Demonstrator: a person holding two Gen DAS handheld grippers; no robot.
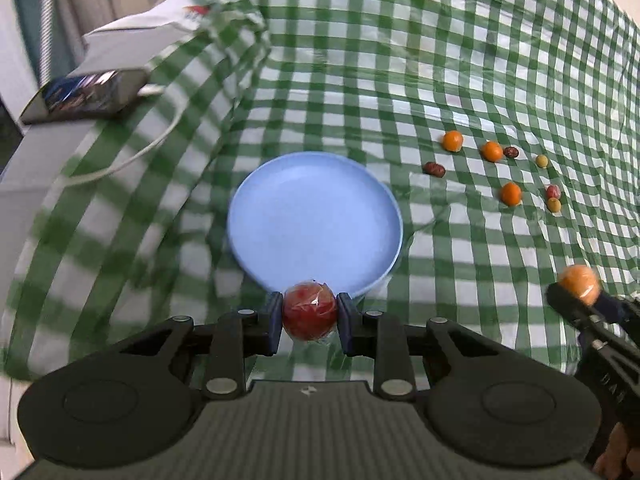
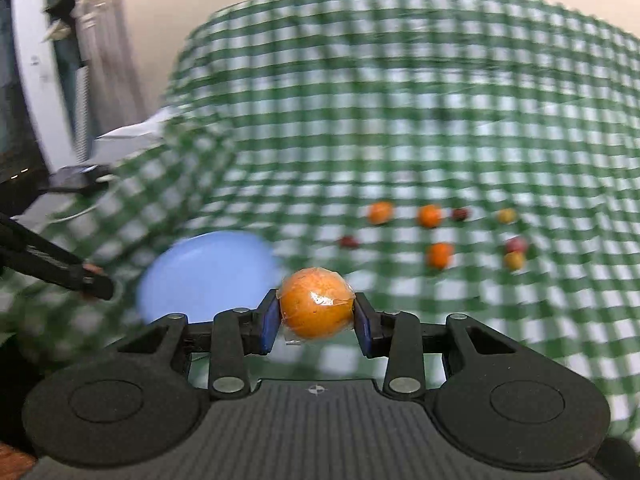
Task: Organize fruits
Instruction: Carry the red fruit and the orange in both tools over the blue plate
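Observation:
My left gripper (image 1: 309, 317) is shut on a red fruit (image 1: 309, 310) wrapped in clear film, held above the near rim of the blue plate (image 1: 312, 216). In the right wrist view my right gripper (image 2: 316, 312) is shut on a film-wrapped orange fruit (image 2: 316, 304), just right of the blue plate (image 2: 204, 272). That same orange fruit (image 1: 580, 282) shows at the right edge of the left wrist view. Loose small fruits lie on the cloth to the right: three orange ones (image 1: 492, 151), dark red ones (image 1: 434, 169) and yellowish ones (image 1: 553, 204).
A green and white checked cloth (image 1: 400, 60) covers the table. At the back left lie a white box (image 1: 120, 44), a dark device (image 1: 84, 96) and a white cable (image 1: 132, 152). The left gripper's arm (image 2: 52, 264) shows at the left of the right wrist view.

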